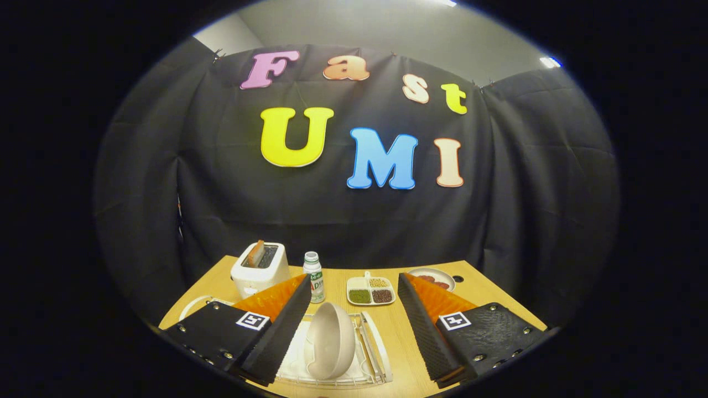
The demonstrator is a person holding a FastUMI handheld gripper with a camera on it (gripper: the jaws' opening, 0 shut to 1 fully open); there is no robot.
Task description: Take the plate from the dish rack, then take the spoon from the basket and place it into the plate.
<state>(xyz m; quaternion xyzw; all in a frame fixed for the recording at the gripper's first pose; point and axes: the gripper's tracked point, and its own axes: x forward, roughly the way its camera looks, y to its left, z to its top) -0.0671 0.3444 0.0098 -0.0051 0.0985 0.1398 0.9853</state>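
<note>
Two fingers of the gripper (354,331) stand spread wide and released above the near part of the wooden table (487,293), pressing on nothing. At the far left, past the left finger, a white toaster (260,269) with a slice of bread (255,253) in its slot stands near the table's back left corner, and a small white bottle (314,276) stands just to its right. Between the fingers, nearer the left one, the pale plate (330,340) stands on edge in the white wire dish rack (371,345). Bare tabletop lies between the rack and the right finger. Farther back, a divided dish (370,291) holds green, yellow and brown fillings, and a small plate (434,276) with dark food sits beyond the right finger.
</note>
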